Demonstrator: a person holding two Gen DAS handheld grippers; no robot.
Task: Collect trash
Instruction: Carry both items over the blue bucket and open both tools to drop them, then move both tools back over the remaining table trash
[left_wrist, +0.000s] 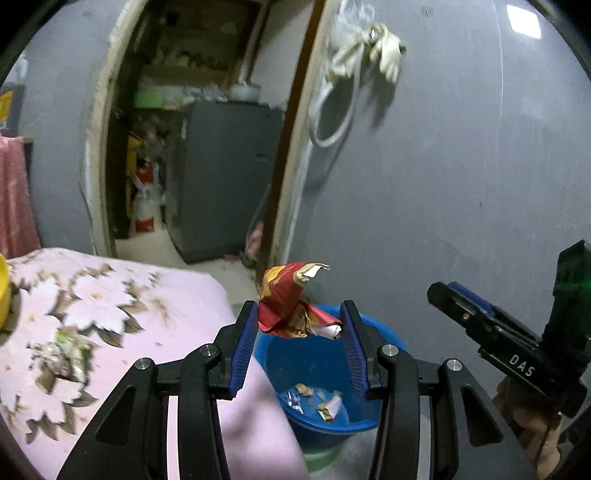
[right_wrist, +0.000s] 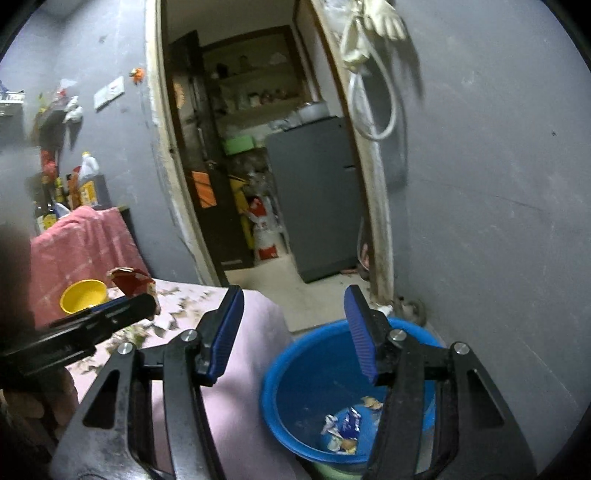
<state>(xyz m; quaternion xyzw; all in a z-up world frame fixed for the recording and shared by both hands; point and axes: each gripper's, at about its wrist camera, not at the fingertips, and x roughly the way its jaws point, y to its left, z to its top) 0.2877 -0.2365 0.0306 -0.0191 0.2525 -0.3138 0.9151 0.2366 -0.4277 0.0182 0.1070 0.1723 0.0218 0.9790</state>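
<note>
A crumpled red and yellow wrapper (left_wrist: 284, 295) sits between the blue pads of my left gripper (left_wrist: 299, 310), which is shut on it just above the near rim of a blue tub (left_wrist: 317, 365). Several scraps of packaging (left_wrist: 325, 404) lie in the tub's bottom. My right gripper (right_wrist: 295, 328) stands open and empty, its right finger over the blue tub (right_wrist: 306, 373). From the right wrist view, the left gripper (right_wrist: 146, 302) shows at the left with the wrapper (right_wrist: 131, 282) sticking up from it. The right gripper (left_wrist: 448, 295) appears to the right of the tub.
A bed with a pink floral cover (left_wrist: 110, 302) fills the left, touching the tub. A yellow bowl (right_wrist: 83, 295) rests on it, and a blurred pale green scrap (left_wrist: 70, 349). Behind the tub stands a grey wall (left_wrist: 461, 184); a doorway opens onto a grey fridge (right_wrist: 314, 199).
</note>
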